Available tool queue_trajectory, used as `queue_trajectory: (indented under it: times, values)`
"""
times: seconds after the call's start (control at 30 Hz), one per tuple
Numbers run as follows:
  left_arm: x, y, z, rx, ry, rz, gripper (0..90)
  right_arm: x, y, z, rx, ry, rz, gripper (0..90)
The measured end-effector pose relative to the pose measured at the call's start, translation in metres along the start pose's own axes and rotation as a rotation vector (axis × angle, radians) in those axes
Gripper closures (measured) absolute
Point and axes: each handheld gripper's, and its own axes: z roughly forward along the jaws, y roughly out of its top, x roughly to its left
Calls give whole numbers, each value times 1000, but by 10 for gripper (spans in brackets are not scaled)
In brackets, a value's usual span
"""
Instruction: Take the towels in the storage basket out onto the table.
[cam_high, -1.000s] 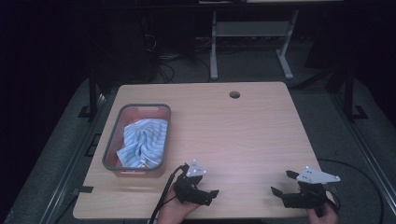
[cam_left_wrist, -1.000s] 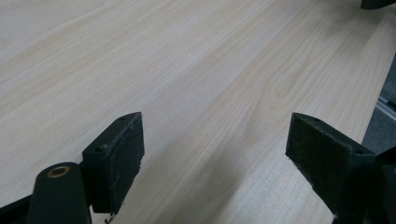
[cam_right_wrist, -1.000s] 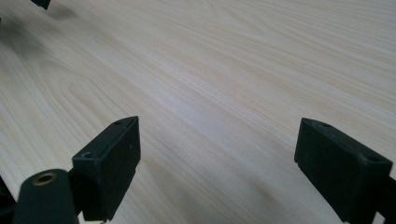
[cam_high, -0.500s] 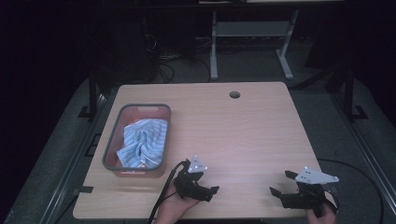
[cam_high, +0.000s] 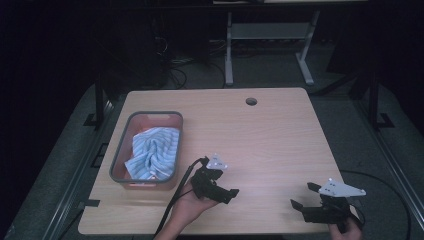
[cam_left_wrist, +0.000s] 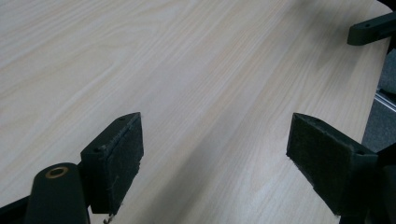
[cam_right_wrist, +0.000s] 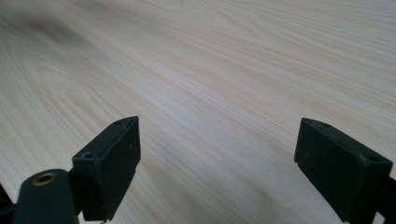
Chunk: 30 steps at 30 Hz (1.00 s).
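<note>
A grey basket (cam_high: 118, 150) stands at the table's left with a blue and white striped cloth (cam_high: 152, 152) bunched inside it. A hand holds my left gripper (cam_high: 226, 188) just right of the basket, near the front edge. Its jaws point right and stand open over bare wood (cam_left_wrist: 215, 126). My right gripper (cam_high: 303, 196) is at the front right corner with its jaws pointing left, open and with nothing between them (cam_right_wrist: 217, 126). In the left gripper view, one jaw of the right gripper (cam_left_wrist: 371, 28) shows at the top right.
The light wooden table (cam_high: 260, 140) has a round cable hole (cam_high: 251, 101) near its far edge. Cables trail from both grippers off the front edge. A metal stand (cam_high: 270, 35) and dark floor lie beyond the table.
My left gripper has moved slightly away from the front edge, toward the table's middle. The right gripper has hardly moved.
</note>
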Motion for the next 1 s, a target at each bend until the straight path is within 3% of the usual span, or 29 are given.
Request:
queue_trajectory:
  times: [0.27, 0.67, 0.8, 1.0]
  values:
    - [4, 22, -6, 6, -3, 35, 186, 0, 0, 2, -5, 6, 5, 137]
    - [22, 38, -10, 34, -34, 27, 186, -3, -1, 1, -14, 3, 16, 137]
    - [25, 45, -14, 53, -36, 69, 185, -3, -1, 2, -8, 3, 20, 138]
    - [28, 50, -22, 46, -40, 79, 185, -3, -1, 1, -10, 2, 21, 137]
